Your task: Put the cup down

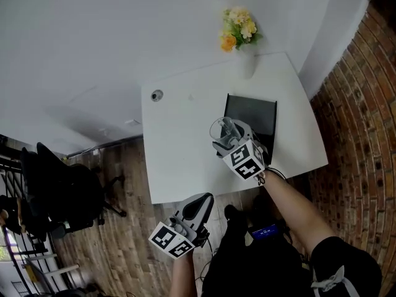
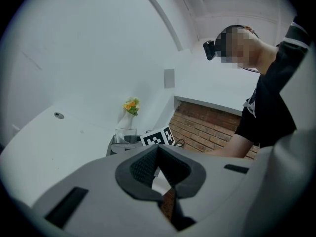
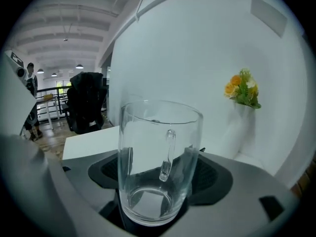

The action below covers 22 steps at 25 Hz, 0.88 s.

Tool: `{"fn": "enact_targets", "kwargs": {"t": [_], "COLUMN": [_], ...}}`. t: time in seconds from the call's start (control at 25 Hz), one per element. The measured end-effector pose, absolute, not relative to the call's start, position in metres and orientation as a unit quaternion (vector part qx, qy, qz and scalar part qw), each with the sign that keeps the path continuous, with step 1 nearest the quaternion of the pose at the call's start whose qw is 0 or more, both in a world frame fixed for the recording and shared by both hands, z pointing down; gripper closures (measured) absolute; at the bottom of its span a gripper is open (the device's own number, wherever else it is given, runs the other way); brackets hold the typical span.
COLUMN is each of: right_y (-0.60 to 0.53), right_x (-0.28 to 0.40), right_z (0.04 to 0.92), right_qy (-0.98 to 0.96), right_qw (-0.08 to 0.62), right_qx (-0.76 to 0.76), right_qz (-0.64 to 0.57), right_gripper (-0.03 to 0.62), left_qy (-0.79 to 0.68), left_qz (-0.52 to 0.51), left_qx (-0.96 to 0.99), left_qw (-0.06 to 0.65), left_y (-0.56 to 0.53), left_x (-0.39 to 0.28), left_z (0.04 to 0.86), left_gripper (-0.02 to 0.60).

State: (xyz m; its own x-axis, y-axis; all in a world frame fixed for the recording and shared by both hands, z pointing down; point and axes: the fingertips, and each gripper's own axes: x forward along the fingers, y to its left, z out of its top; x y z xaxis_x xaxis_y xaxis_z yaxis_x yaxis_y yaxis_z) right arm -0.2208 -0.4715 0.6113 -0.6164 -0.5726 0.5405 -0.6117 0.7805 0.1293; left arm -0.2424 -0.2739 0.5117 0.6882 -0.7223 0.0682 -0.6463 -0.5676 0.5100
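A clear glass cup (image 3: pixel 159 162) with a handle stands upright between the pads of my right gripper (image 3: pixel 160 177), which is shut on its lower part. In the head view that gripper (image 1: pixel 225 133) holds the cup (image 1: pixel 220 130) above the white table (image 1: pixel 176 144), at the left edge of a black mat (image 1: pixel 255 117). Whether the cup touches the table is unclear. My left gripper (image 1: pixel 203 199) hangs past the table's near edge, over the wooden floor, shut and empty. The left gripper view shows its jaws (image 2: pixel 158 149) meeting at the tips, with the cup (image 2: pixel 125 135) far beyond them.
A white vase with yellow flowers (image 1: pixel 239 30) stands at the table's far edge against the white wall. A round cable hole (image 1: pixel 156 95) lies at the far left corner. A black chair (image 1: pixel 62 193) stands on the left, and a brick wall (image 1: pixel 365 104) runs along the right.
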Motion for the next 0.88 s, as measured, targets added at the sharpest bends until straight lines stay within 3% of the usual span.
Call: {"fn": "enact_targets", "kwargs": {"t": [0.88], "right_y": [-0.473], "right_x": [-0.215], "right_z": [0.635], "right_qy": [-0.895], "right_qw": [0.343], "right_qx": [0.276], "right_qz": [-0.064], "right_gripper": [0.206], "left_qy": [-0.409], "left_qz": [-0.051], "left_qx": [0.879], "left_qw": [0.241], "left_y": [-0.311], "left_x": [-0.238], "left_z": [0.528], "left_gripper": [0.574]}}
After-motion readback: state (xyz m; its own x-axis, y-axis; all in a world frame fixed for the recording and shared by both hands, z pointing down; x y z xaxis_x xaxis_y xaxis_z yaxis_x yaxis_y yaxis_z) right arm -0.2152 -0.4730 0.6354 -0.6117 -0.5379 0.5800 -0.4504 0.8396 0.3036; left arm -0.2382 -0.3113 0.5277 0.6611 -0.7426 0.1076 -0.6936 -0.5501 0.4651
